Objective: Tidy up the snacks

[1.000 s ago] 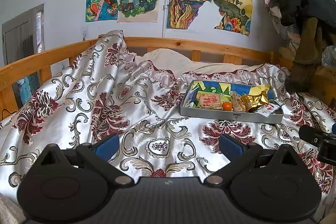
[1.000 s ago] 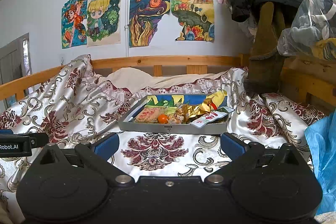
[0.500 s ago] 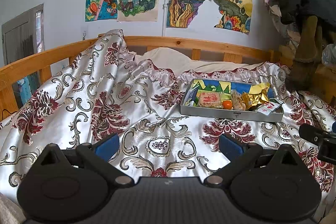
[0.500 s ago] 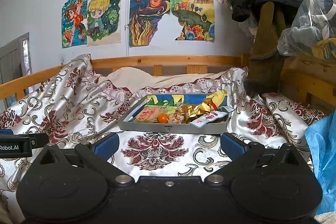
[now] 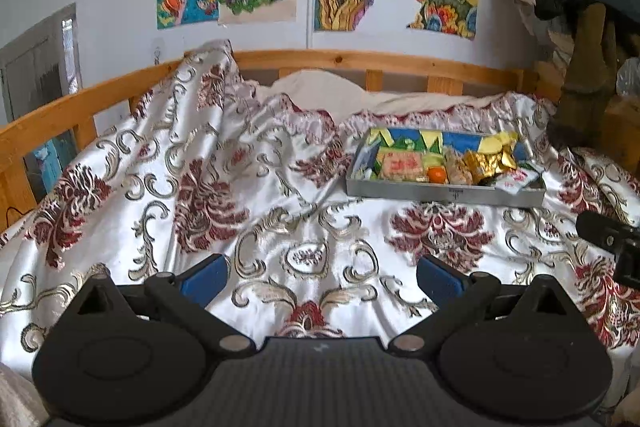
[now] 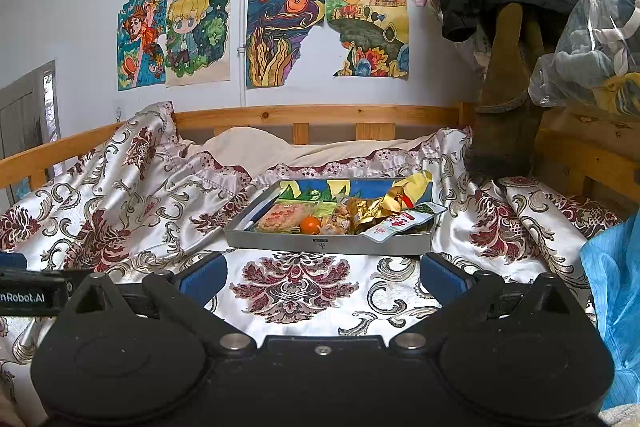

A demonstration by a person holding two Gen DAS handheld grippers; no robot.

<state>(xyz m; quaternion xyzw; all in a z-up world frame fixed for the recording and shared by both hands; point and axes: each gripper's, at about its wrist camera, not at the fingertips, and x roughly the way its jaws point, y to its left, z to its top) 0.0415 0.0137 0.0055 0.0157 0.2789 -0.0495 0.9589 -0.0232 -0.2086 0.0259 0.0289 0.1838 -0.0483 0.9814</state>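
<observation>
Bedspread (image 6: pixel 304 287) carries the tray (image 6: pixel 320 245) straight ahead of the right gripper (image 6: pixel 322 277), the nearer one; left gripper (image 5: pixel 320 277) sits off-side. Both gape wide, empty.

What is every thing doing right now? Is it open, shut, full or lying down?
Left gripper: open, holding nothing.
Right gripper: open, holding nothing.
Grey tray: lies on the bedspread, full of snacks.
Small orange: in the tray, near its front wall.
Gold wrapper: crumpled, in the tray.
White packet: hangs over the tray's front right edge.
Bedspread: spread out, wrinkled.
</observation>
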